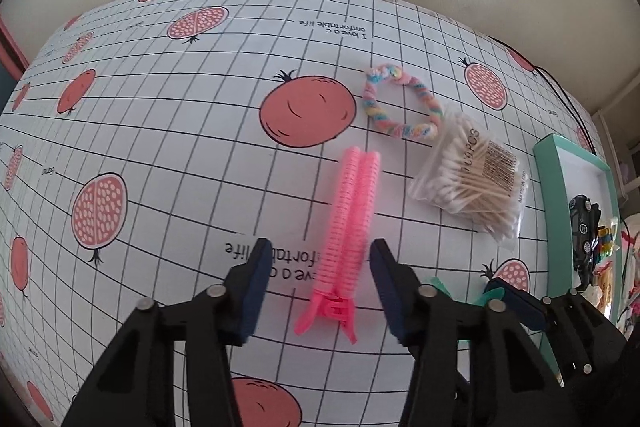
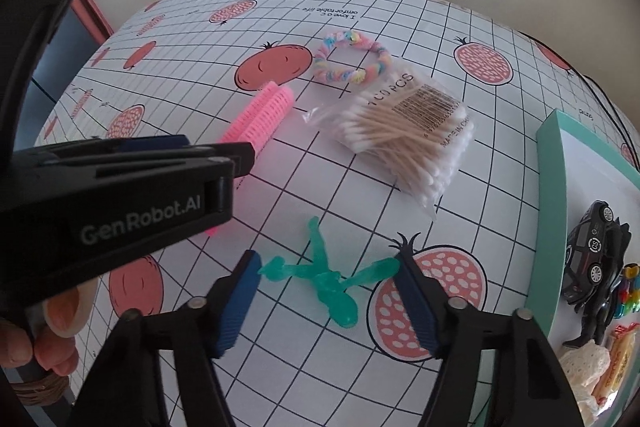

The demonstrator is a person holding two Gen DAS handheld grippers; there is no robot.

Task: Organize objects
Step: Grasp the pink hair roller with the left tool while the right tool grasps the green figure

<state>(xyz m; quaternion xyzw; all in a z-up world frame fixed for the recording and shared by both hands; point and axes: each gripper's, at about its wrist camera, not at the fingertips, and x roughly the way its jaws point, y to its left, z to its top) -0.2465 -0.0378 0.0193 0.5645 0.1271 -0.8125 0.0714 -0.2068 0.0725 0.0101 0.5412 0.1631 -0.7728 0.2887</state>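
A pink hair-roller clip (image 1: 351, 227) lies on the checked tablecloth, its handle end between the fingers of my open left gripper (image 1: 318, 259), which straddles it without touching. In the right wrist view the same pink clip (image 2: 260, 123) is partly hidden behind the left gripper body. My right gripper (image 2: 326, 279) is open around a translucent green toy figure (image 2: 326, 277) lying flat on the cloth. A pastel twisted hair tie (image 1: 400, 101) and a bag of cotton swabs (image 1: 472, 179) lie beyond.
A teal-rimmed white tray (image 2: 554, 187) at the right holds a black toy car (image 2: 592, 251), colourful small items and lace. A black cable (image 1: 560, 87) runs along the table's far right edge. A person's hand (image 2: 52, 331) grips the left tool.
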